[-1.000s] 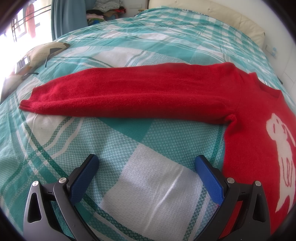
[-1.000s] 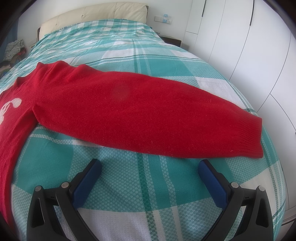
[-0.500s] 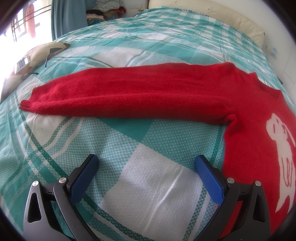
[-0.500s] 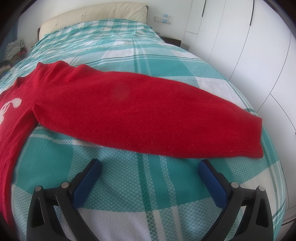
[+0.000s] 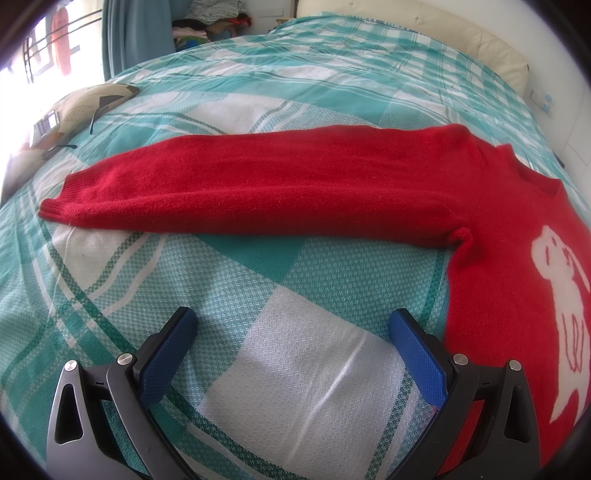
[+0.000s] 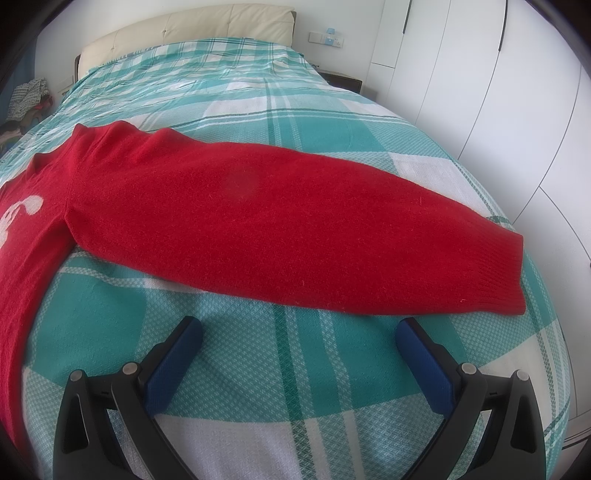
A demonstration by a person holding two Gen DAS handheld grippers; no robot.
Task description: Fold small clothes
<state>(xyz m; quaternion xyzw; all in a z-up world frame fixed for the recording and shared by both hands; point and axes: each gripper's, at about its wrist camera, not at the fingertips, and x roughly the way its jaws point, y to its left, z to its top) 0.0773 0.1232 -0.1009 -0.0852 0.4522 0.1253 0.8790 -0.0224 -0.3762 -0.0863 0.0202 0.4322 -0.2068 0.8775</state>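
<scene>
Sweater (image 5: 498, 280), red knit, lies flat and face up on the bed (image 5: 295, 288), both sleeves stretched out straight to the sides from the body. You hold a gripper above the plaid cover on each side of it, and neither one touches the knit.

Bed first: its teal-and-white checked cover fills both views, with a cream padded headboard (image 6: 192, 26) at the end far from the sweater's hem. White wardrobe doors (image 6: 480, 74) stand beyond the sweater's right sleeve (image 6: 295, 236); a blue curtain (image 5: 136, 33) and a heap of clothes (image 5: 210, 22) stand beyond the left sleeve (image 5: 258, 192). A tan bag (image 5: 74, 107) rests on the cover past the left cuff (image 5: 62, 199).

On the sweater's chest, a white animal figure (image 5: 565, 306) shows in your left view, near the neckline (image 5: 532, 177). The armpit of the left sleeve is bunched into a small fold. The right cuff (image 6: 498, 280) lies close to the bed's edge on the wardrobe side.

Your left gripper (image 5: 293, 325) hangs just short of the left sleeve, its jaws spread wide with nothing between them; its blue pads (image 5: 166, 362) frame a white square of the cover, and the right-hand finger sits just beside the sweater's side edge. Your right gripper (image 6: 299, 336) hangs just short of the right sleeve, jaws likewise wide apart and empty, near the cuff.
</scene>
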